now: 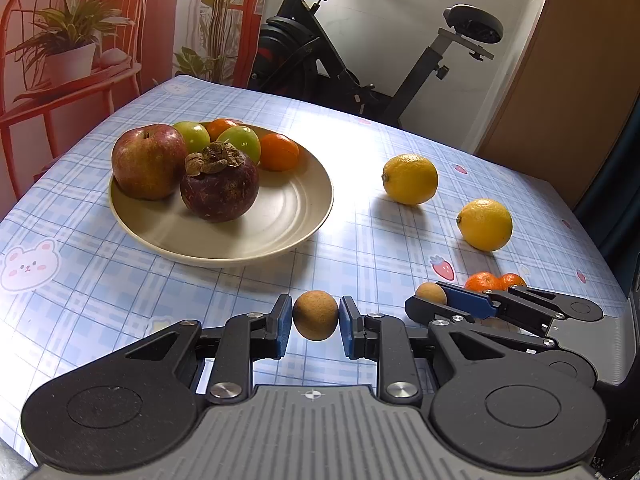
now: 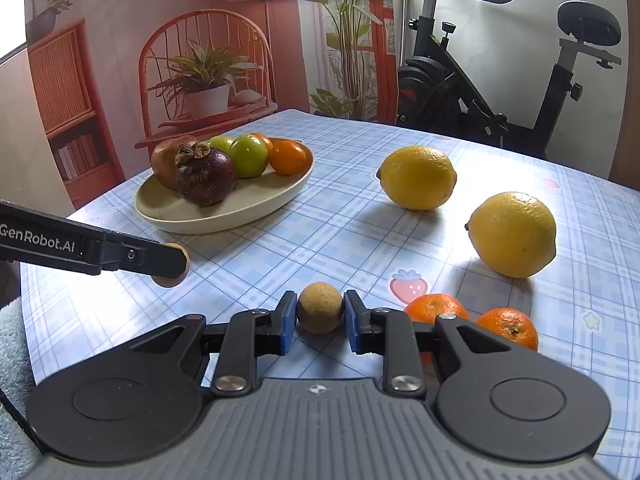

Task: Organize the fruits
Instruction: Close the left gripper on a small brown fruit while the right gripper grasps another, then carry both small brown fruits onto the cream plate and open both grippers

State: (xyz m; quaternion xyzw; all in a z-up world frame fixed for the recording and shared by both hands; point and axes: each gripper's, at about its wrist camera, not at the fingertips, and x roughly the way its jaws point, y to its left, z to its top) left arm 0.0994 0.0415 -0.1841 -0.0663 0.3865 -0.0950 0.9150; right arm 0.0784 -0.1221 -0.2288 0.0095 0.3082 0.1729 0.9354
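Observation:
My left gripper [image 1: 315, 316] is shut on a small brown longan [image 1: 315, 314], in front of the cream plate [image 1: 240, 256]. On the plate lie a red apple [image 1: 148, 162], a mangosteen [image 1: 219, 186], two green fruits and two oranges. My right gripper [image 2: 320, 314] is shut on a second longan [image 2: 320, 307], with its blue pads against both sides. In the left wrist view, this right gripper [image 1: 430, 295] lies to the right. In the right wrist view, the left gripper [image 2: 174, 266] reaches in from the left edge.
Two lemons [image 2: 418, 178] [image 2: 514, 235] lie on the blue checked tablecloth [image 2: 320, 216], to the right of the plate. Two mandarins [image 2: 434, 307] [image 2: 508, 326] sit just right of my right gripper. An exercise bike [image 2: 480, 92] stands behind the table's far edge.

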